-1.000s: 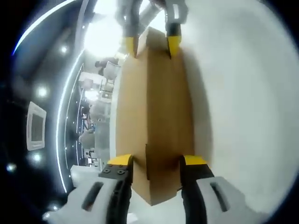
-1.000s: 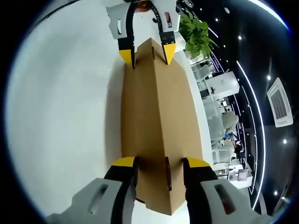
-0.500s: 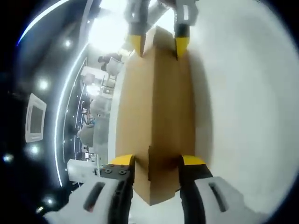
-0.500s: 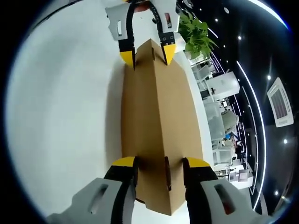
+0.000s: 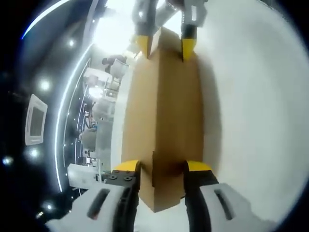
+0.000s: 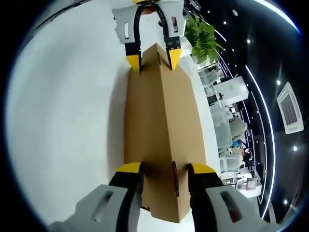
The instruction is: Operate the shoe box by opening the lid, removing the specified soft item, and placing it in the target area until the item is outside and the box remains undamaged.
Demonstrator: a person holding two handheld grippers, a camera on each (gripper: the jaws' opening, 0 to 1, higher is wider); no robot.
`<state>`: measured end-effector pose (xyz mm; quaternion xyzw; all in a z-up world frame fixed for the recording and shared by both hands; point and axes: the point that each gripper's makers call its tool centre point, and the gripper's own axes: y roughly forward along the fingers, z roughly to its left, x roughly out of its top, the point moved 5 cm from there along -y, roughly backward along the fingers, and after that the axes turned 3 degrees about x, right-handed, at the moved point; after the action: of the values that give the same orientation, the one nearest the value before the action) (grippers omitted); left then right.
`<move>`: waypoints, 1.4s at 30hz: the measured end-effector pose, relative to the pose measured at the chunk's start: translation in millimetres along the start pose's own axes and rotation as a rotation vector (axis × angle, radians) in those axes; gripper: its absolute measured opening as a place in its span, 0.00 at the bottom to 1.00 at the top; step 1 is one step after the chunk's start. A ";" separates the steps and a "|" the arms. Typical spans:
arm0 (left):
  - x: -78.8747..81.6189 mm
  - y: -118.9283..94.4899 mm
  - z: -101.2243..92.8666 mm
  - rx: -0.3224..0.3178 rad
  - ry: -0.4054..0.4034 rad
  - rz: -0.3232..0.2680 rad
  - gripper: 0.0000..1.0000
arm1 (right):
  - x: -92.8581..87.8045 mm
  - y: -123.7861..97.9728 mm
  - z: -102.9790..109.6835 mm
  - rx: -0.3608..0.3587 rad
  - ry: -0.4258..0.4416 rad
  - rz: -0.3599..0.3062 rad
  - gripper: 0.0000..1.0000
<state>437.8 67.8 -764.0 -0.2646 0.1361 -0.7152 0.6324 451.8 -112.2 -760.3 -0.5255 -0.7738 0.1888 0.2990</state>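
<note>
I am gripping the cardboard shoe box at both short ends, and its lid is not yet open. In the left gripper view my left claw is straddling the near end of the box, its two yellow-tipped jaws pressing against either side of that end, so I am reading it as clamped on the box. In the right gripper view my right claw is doing the same at the opposite end, jaws tight on the cardboard. Past each claw the brown box is stretching away along the white desk, and at its far end the other claw is showing, its tips set on the corner there.

The box is lying closed on the desk, with no soft item visible. Judging from this, I am only at the start: the lid is waiting to be lifted, the item is yet to be taken out and placed. Beyond the desk a green plant and a dim room with ceiling lights are showing.
</note>
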 end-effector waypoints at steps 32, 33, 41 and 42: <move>17.2 -14.6 46.0 -0.003 -0.052 -0.028 0.31 | 14.5 -24.0 -37.6 -0.004 0.041 -0.007 0.30; 18.0 -14.8 48.4 0.002 -0.055 -0.029 0.31 | 15.3 -26.4 -40.6 -0.007 0.046 -0.009 0.30; 19.1 -9.4 61.2 -0.004 -0.055 -0.036 0.32 | 18.0 -28.3 -50.8 -0.007 0.052 -0.014 0.30; 19.1 -9.6 61.9 -0.009 -0.056 -0.038 0.32 | 18.0 -27.8 -50.8 -0.003 0.054 -0.013 0.30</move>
<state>462.8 59.4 -704.0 -0.2899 0.1163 -0.7187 0.6213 461.0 -107.1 -700.6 -0.5259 -0.7691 0.1714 0.3201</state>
